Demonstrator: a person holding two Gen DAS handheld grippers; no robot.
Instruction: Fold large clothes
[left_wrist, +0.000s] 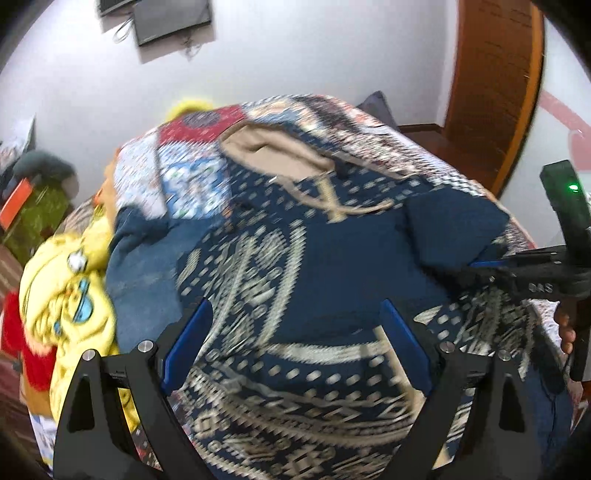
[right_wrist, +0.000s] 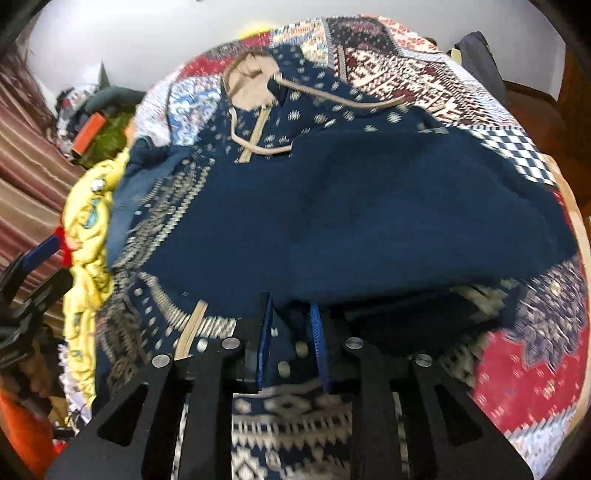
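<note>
Navy patterned hoodie (right_wrist: 332, 206), partly folded

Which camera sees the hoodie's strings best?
The right wrist view: both tan strings trail sharply across the navy hoodie. In the left wrist view they are blurred, just crossing below the hood.

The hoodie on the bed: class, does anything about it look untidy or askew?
Yes. The hoodie's beige drawstrings trail loose and crossed over the chest instead of lying straight, and its hood sits crumpled. A plain blue flap is folded across the patterned front, leaving uneven edges.
</note>
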